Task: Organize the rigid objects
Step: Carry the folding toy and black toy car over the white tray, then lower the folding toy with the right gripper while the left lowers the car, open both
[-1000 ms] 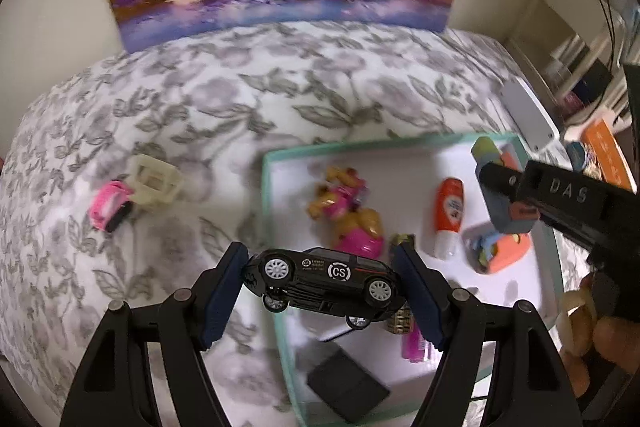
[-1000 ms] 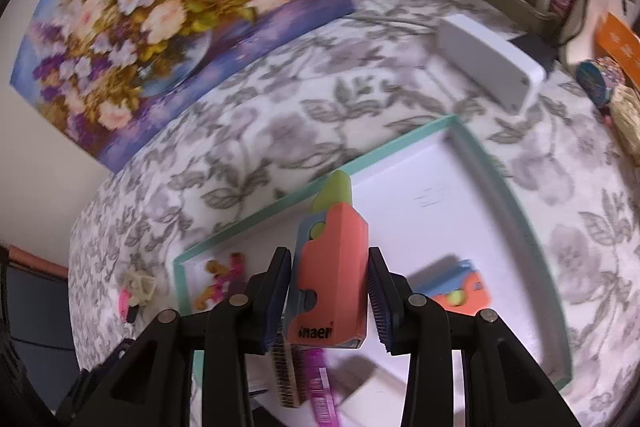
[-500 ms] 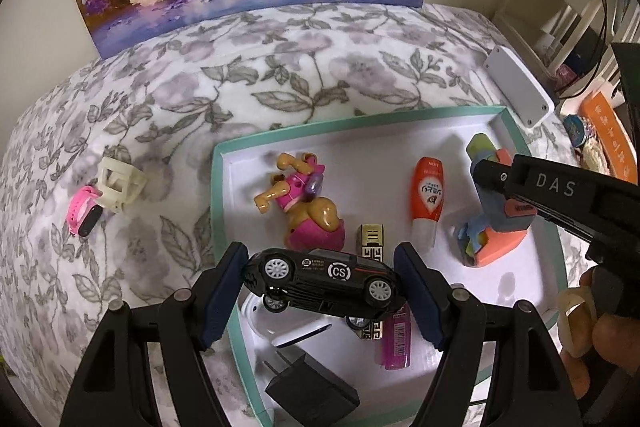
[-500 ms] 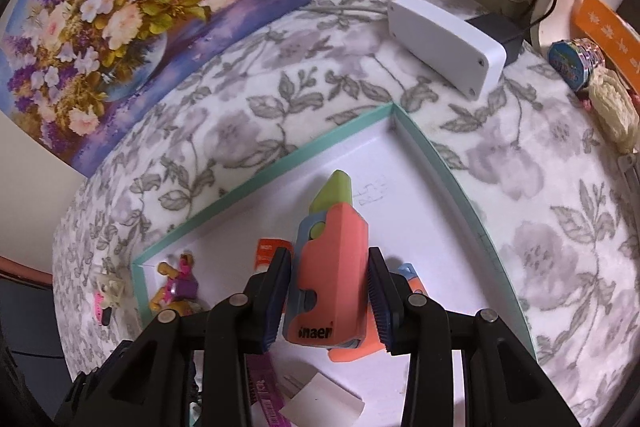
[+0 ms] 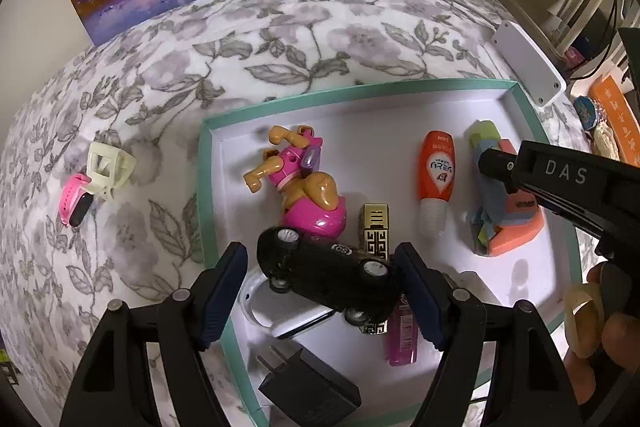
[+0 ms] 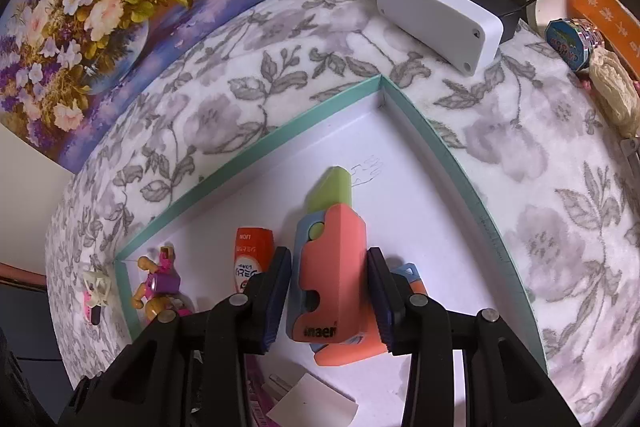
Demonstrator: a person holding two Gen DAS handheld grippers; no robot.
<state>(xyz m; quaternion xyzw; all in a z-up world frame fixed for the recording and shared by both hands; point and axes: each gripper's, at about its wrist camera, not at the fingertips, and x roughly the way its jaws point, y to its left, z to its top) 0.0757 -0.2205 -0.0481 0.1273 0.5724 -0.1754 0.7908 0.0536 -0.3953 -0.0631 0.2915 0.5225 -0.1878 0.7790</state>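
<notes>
A black toy car (image 5: 328, 275) lies tilted between the fingers of my left gripper (image 5: 320, 247). Its rear leans on the right pad and its front stands clear of the left pad. It hangs low over the teal-rimmed white tray (image 5: 204, 187), above a gold case (image 5: 374, 227) and a white object (image 5: 272, 311). My right gripper (image 6: 328, 255) is shut on an upright orange, blue and green toy (image 6: 332, 267) over the tray's right part. A second toy like it (image 5: 516, 231) lies just below.
In the tray lie a pink pup figure (image 5: 304, 183), an orange tube (image 5: 436, 175), a pink tube (image 5: 400, 339) and a black plug (image 5: 308, 391). A pink watch (image 5: 74, 203) and a cream plastic piece (image 5: 106, 167) sit left of it. A white box (image 6: 436, 15) lies behind.
Both grippers have sunk closer to the tray. The black car, level between the left pads before, has tipped and its front has come off the left pad. The right gripper's toy is unchanged.
</notes>
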